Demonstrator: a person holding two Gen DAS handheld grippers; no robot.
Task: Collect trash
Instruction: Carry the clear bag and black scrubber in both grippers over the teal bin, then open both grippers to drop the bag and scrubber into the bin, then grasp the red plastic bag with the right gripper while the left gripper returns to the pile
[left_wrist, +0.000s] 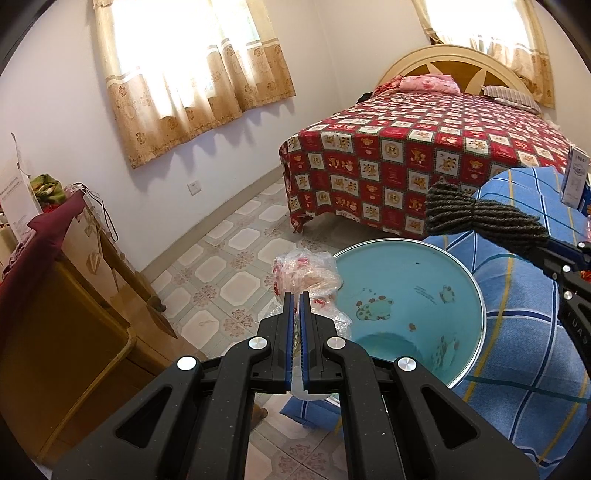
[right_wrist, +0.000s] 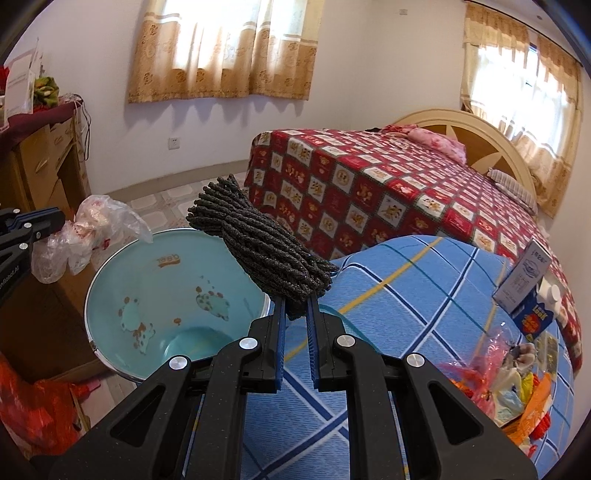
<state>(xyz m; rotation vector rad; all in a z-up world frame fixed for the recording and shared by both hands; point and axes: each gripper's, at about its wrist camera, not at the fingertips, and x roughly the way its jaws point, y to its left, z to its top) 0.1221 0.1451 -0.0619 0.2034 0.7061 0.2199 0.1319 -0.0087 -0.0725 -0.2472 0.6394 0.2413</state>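
My left gripper (left_wrist: 296, 295) is shut on a crumpled clear plastic bag with red print (left_wrist: 306, 275) and holds it at the left rim of a round teal basin (left_wrist: 406, 280). The bag also shows in the right wrist view (right_wrist: 88, 229), held by the left gripper (right_wrist: 55, 218). My right gripper (right_wrist: 296, 301) is shut on a bundle of dark grey cord (right_wrist: 258, 243) and holds it over the basin's (right_wrist: 166, 280) right rim. In the left wrist view the cord bundle (left_wrist: 476, 214) sticks out from the right gripper (left_wrist: 543, 240). The basin is empty.
A blue checked cloth (right_wrist: 424, 295) covers the surface on the right, with a white box (right_wrist: 524, 277), a blue carton and colourful wrappers (right_wrist: 509, 373). A bed with a red quilt (left_wrist: 424, 147) stands behind. A wooden cabinet (left_wrist: 55, 314) stands at left. A red bag (right_wrist: 33, 402) lies low left.
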